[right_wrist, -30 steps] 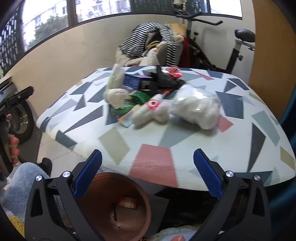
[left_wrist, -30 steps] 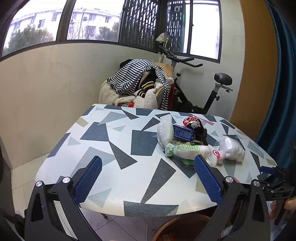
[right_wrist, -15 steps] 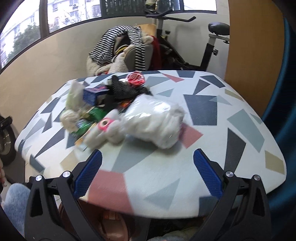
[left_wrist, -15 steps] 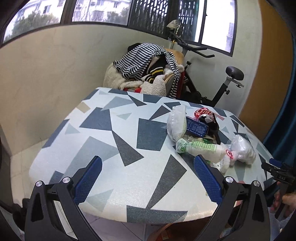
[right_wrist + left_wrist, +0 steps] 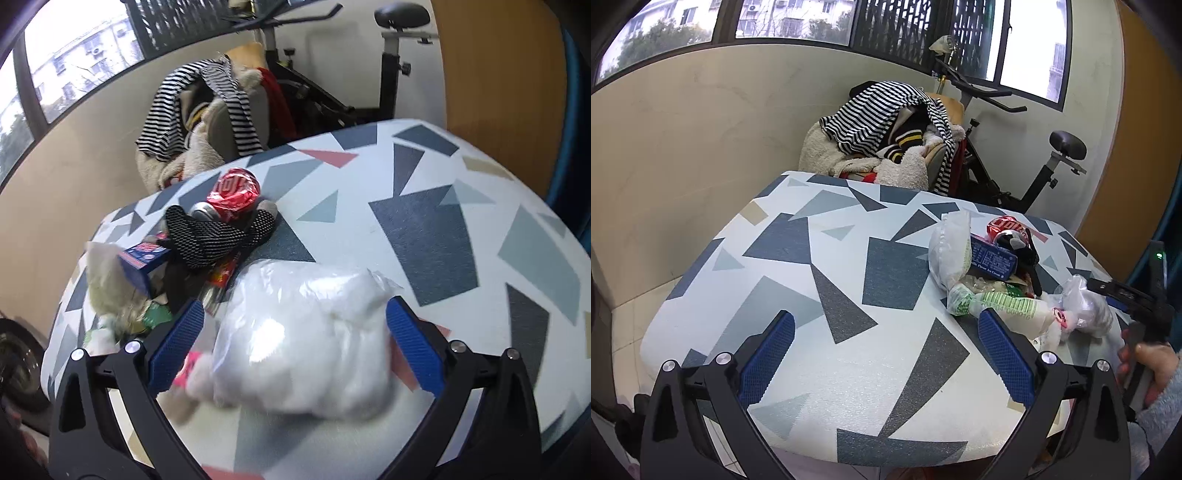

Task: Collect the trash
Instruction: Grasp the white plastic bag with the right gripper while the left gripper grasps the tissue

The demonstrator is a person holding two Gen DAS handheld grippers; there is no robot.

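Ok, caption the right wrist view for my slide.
Open right hand-held gripper straddling a clear plastic bag at the near end of a trash pile on the patterned table.

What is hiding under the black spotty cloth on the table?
The black dotted cloth lies draped over the trash pile. A red crushed can pokes out behind it and a blue box beside it. Whatever lies directly beneath is covered.

Your left gripper [image 5: 886, 347] and right gripper [image 5: 294, 345] have black frames, silver screws and blue textured pads [image 5: 767, 356]; your sleeve [image 5: 1161, 410] is grey-blue fleece.
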